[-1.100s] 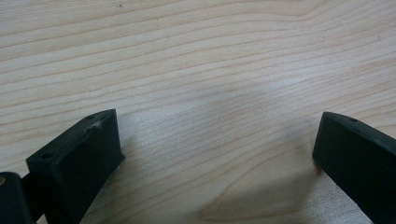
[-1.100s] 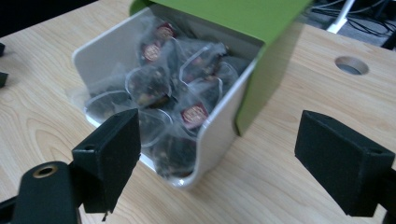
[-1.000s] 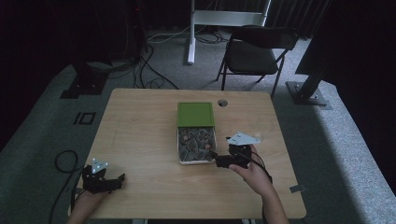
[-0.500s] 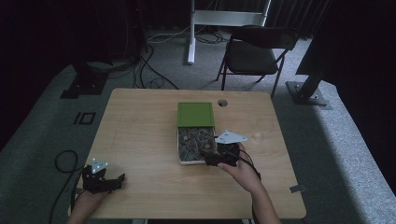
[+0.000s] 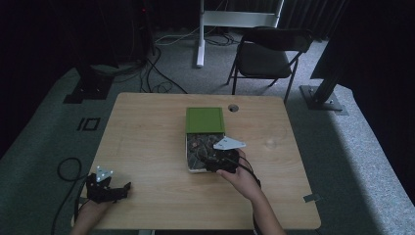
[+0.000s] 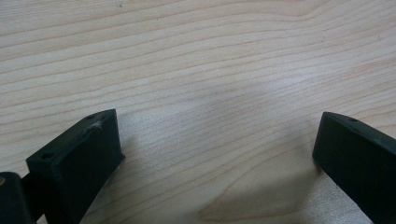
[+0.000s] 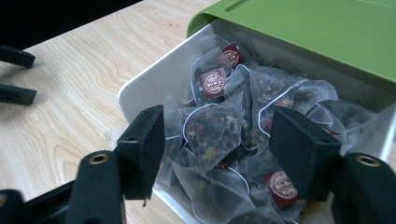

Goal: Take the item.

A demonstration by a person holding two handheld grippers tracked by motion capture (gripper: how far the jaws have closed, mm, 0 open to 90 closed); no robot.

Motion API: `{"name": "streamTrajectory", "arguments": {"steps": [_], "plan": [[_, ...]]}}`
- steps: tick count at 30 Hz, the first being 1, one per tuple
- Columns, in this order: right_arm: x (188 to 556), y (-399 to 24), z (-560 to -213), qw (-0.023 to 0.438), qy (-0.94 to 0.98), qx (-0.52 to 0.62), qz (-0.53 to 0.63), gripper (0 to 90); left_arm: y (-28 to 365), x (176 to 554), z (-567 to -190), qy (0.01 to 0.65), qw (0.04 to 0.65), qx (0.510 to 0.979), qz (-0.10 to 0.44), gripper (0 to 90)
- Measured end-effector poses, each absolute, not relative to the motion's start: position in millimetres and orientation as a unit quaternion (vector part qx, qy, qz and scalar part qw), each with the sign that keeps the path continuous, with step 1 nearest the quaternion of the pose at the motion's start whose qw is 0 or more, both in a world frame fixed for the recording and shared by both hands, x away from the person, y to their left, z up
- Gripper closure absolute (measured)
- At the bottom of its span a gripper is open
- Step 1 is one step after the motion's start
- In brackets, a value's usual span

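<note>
A white box with a green lid slid partway back lies mid-table, full of clear pyramid tea bags with dark red tags. My right gripper reaches over the box's open near end. In the right gripper view its jaws straddle one tea bag. They have just been closing and stand partly apart, and I see no pad squeezing the bag. My left gripper rests at the table's front left, its jaws wide over bare wood. It also shows far off.
The wooden table has a cable hole behind the box. A folding chair and a white stand post are beyond the far edge. Cables lie on the floor at left.
My right hand has moved left, from beside the box to over its open end with the tea bags. The left gripper has stayed put.
</note>
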State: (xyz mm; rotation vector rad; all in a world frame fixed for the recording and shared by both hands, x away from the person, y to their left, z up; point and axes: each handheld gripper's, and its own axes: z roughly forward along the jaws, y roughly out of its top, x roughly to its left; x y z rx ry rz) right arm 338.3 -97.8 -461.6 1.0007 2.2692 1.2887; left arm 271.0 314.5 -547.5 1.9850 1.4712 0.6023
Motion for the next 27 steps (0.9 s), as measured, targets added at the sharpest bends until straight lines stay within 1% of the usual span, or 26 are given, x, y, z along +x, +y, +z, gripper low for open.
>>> {"name": "streamTrajectory", "arguments": {"steps": [2,3,5,8,11,23,27], "plan": [[339,-97,-463,0.173,0.800,0.354,0.453,37.8,314,271,-548,0.553,0.295,0.746,0.226,1.6],[341,-94,-466,0.173,0.799,0.357,0.452,40.8,314,271,-548,0.553,0.296,0.745,0.227,1.6],[343,-93,-469,0.172,0.798,0.362,0.449,43.3,314,271,-548,0.553,0.295,0.746,0.226,1.6],[345,-92,-472,0.170,0.798,0.364,0.450,45.3,314,271,-548,0.553,0.295,0.746,0.226,1.6],[347,-89,-476,0.169,0.798,0.369,0.446,49.1,314,271,-548,0.553,0.295,0.746,0.226,1.6],[352,-79,-485,0.168,0.800,0.378,0.434,51.9,314,271,-548,0.553,0.295,0.746,0.226,1.6],[353,-75,-488,0.170,0.802,0.382,0.427,56.5,314,271,-548,0.553,0.295,0.746,0.226,1.6]]}}
